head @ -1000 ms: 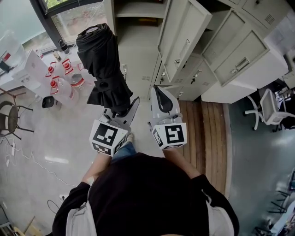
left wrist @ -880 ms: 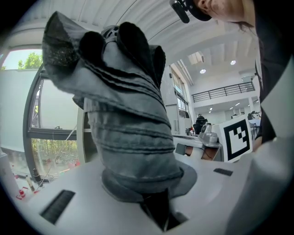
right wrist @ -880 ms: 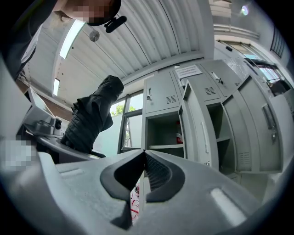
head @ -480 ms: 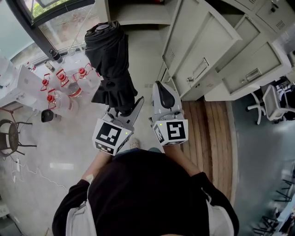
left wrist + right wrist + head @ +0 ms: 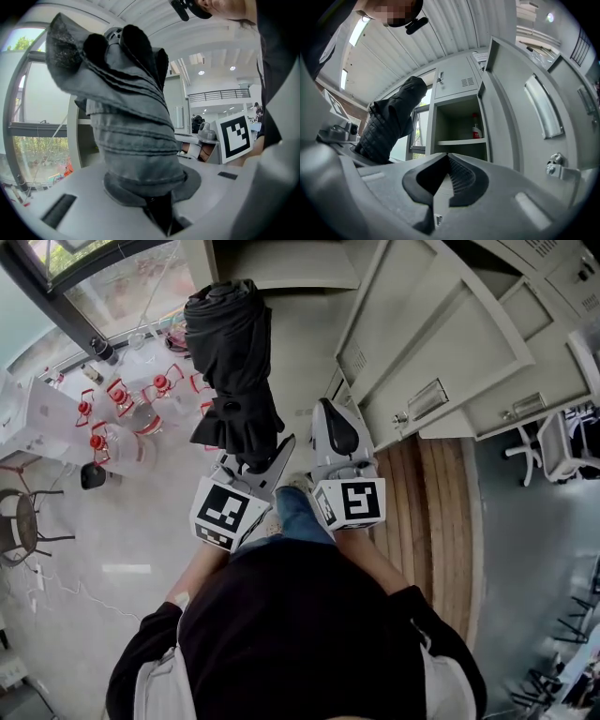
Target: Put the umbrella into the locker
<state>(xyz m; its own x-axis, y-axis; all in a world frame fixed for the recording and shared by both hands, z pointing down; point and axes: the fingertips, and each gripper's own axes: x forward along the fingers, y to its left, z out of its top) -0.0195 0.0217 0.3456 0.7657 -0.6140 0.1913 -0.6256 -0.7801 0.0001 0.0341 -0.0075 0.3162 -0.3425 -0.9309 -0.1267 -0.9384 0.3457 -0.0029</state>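
Left tool [image 5: 255,465] clamps the base of the folded black umbrella [image 5: 230,352]. Umbrella is held up in front of the open locker [image 5: 461,124], not inside it. Right tool [image 5: 330,418] has its jaws together, empty.

We count one umbrella [image 5: 230,352], two grippers: left gripper [image 5: 157,212], right gripper [image 5: 446,163]. One open locker [image 5: 461,141], one bottle [image 5: 476,130] inside, at least four red-capped jugs [image 5: 119,393].

top [image 5: 300,634]: black, pale sleeve panels | jeans [image 5: 298,512]: blue | left gripper [image 5: 262,457], right gripper [image 5: 326,413]: grey, marker cubes [image 5: 228,513]
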